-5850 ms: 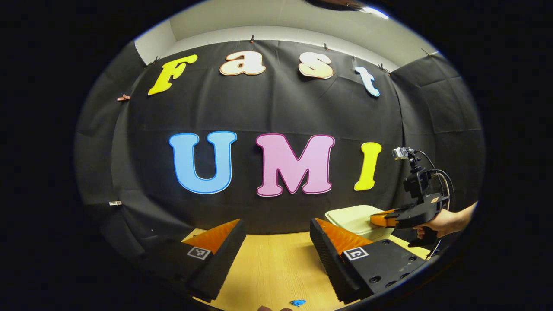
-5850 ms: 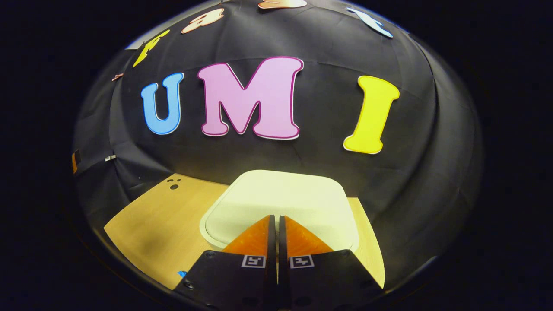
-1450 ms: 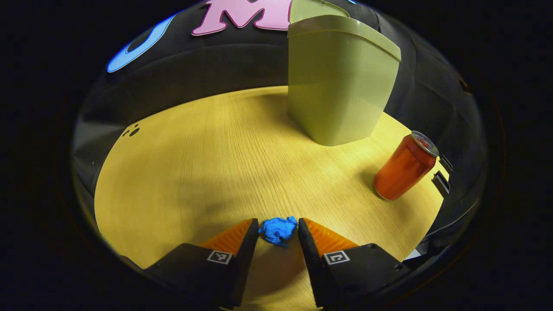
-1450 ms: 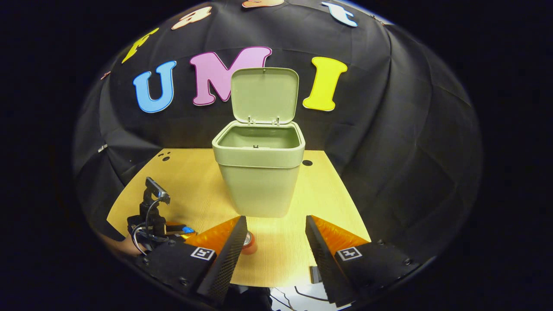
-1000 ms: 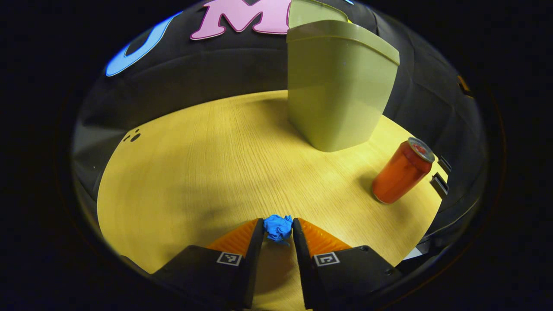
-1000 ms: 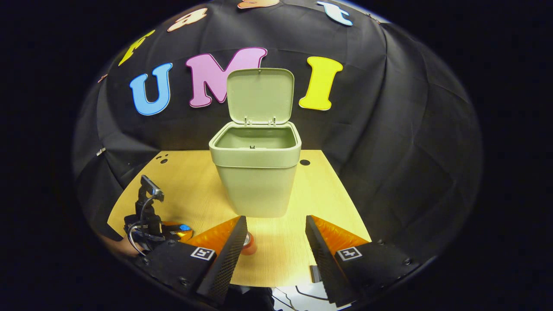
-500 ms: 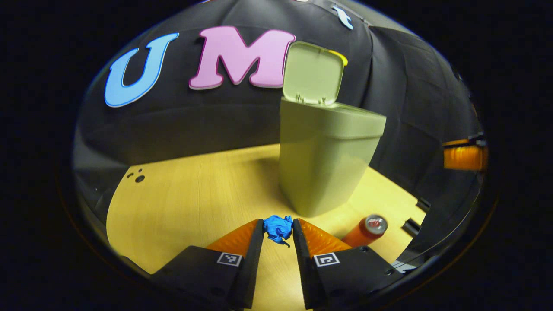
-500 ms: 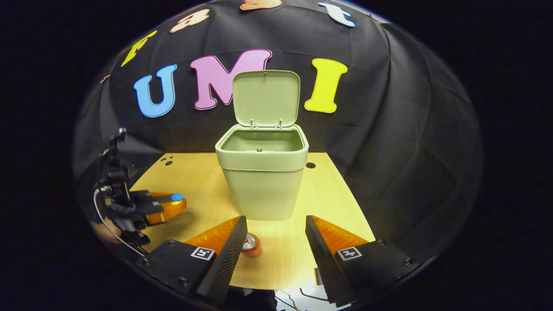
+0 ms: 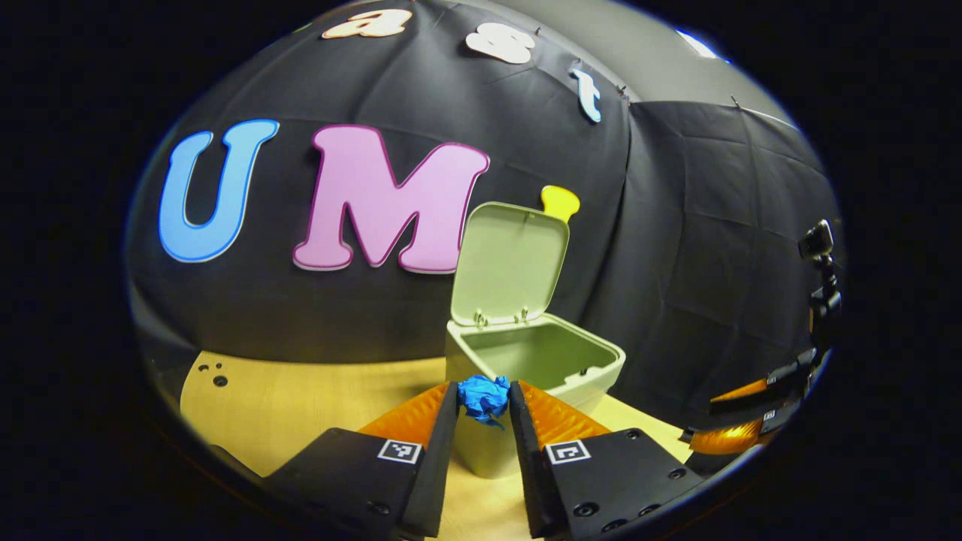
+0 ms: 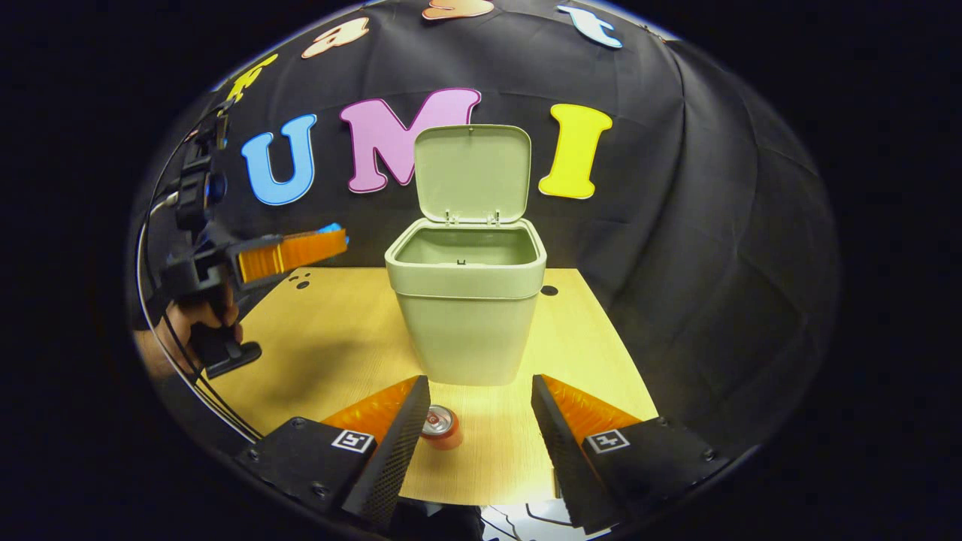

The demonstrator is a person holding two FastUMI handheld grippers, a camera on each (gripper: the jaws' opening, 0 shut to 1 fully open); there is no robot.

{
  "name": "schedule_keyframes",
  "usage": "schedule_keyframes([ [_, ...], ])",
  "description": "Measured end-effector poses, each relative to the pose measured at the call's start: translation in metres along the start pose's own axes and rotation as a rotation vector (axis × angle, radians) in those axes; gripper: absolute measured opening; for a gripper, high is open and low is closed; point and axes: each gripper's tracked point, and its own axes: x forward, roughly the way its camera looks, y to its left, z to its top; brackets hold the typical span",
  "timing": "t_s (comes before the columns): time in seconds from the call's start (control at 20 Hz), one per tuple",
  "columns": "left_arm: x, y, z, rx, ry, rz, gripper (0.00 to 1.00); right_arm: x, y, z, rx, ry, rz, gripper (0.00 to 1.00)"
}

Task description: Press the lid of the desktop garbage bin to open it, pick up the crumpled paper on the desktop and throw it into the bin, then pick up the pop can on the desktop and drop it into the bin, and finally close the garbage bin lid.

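In the left gripper view, the left gripper (image 9: 483,398) was clamped on the blue crumpled paper (image 9: 483,396), both fingers pressing its sides. It was held in the air, near the front left corner of the green bin (image 9: 526,368). The bin stood on the wooden table (image 9: 278,406) with its lid (image 9: 509,263) raised upright at the back. At the far right edge the right gripper (image 9: 740,417) showed from the side, well apart from the bin.

In the right gripper view, the right gripper (image 10: 475,421) had its fingers spread wide with nothing between them. It hung above the table's near edge. The red can (image 10: 440,427) stood upright on the table, just beside its left finger and in front of the bin (image 10: 467,315). Up at the left, a hand (image 10: 197,319) held the left gripper (image 10: 331,239) with the paper (image 10: 329,227) at its tip, above the table and left of the open bin.
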Motion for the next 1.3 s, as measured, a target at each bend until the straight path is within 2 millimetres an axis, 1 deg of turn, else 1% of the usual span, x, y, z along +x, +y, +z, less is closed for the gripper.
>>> schedule_keyframes([
  [0.2,0.025,-0.016,0.023,0.063,-0.049,-0.043,0.46,-0.002,0.003,0.002,-0.009,-0.011,0.012,0.87],
  [0.3,0.039,-0.025,0.029,0.089,-0.06,-0.067,0.46,-0.002,0.004,0.002,-0.018,-0.01,0.013,0.87],
  [0.5,0.061,-0.035,0.031,0.109,-0.066,-0.095,0.46,-0.003,0.007,0.006,0.0,-0.02,0.022,0.86],
  [0.55,0.066,-0.036,0.03,0.117,-0.062,-0.1,0.46,-0.003,0.008,0.01,0.008,-0.033,0.027,0.86],
  [0.7,0.08,-0.037,0.026,0.122,-0.051,-0.103,0.46,-0.002,0.008,0.01,0.012,-0.039,0.029,0.87],
  [1.0,0.099,-0.034,-0.001,0.099,0.019,-0.099,0.46,0.001,0.005,0.004,0.055,-0.019,0.024,0.89],
  [1.05,0.101,-0.032,-0.005,0.097,0.031,-0.097,0.48,0.001,0.004,0.004,0.057,-0.019,0.022,0.89],
  [1.1,0.105,-0.032,-0.009,0.097,0.044,-0.097,0.46,0.002,0.003,0.003,0.058,-0.02,0.02,0.88],
  [1.3,0.107,-0.033,-0.018,0.115,0.068,-0.099,0.53,0.003,0.002,0.003,0.074,-0.022,0.023,0.88],
])
